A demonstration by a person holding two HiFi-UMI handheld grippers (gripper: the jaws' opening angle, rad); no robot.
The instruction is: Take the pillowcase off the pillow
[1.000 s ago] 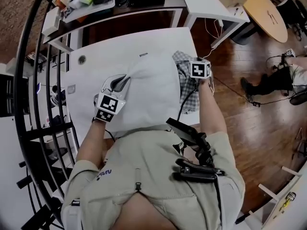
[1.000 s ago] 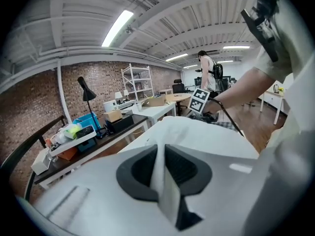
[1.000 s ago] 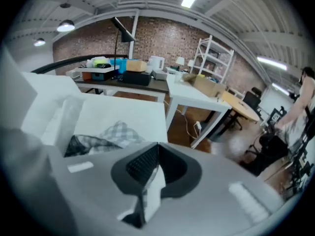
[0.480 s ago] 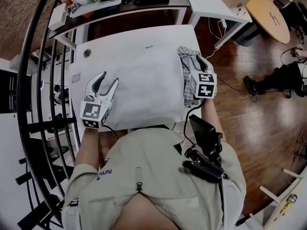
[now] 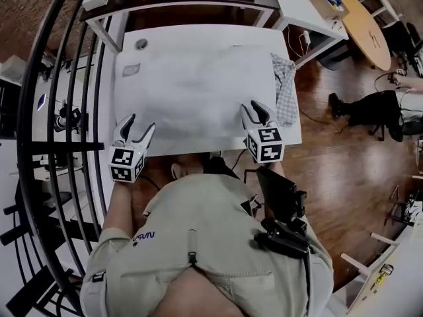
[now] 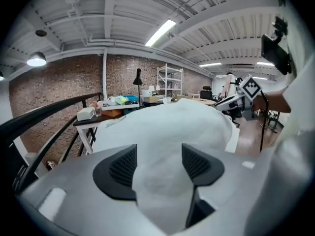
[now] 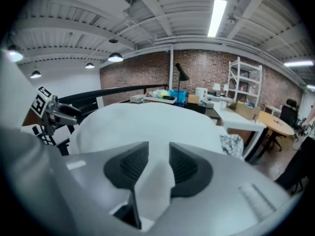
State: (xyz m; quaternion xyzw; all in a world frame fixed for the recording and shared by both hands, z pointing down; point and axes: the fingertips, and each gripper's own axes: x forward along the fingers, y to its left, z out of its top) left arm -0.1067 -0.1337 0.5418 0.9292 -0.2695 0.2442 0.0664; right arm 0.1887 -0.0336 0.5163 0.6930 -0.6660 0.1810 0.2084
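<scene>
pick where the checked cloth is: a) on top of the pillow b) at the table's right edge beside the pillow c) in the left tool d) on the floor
b: the checked cloth lies at the right edge of the table, beside the pillow.

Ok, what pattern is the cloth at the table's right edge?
The cloth is a grey-and-white check, which shows best in the head view.

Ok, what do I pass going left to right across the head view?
Black railing → left gripper, jaws opening with the white pillow's corner between them → the pillow itself → right gripper → checked cloth → round wooden table.
</scene>
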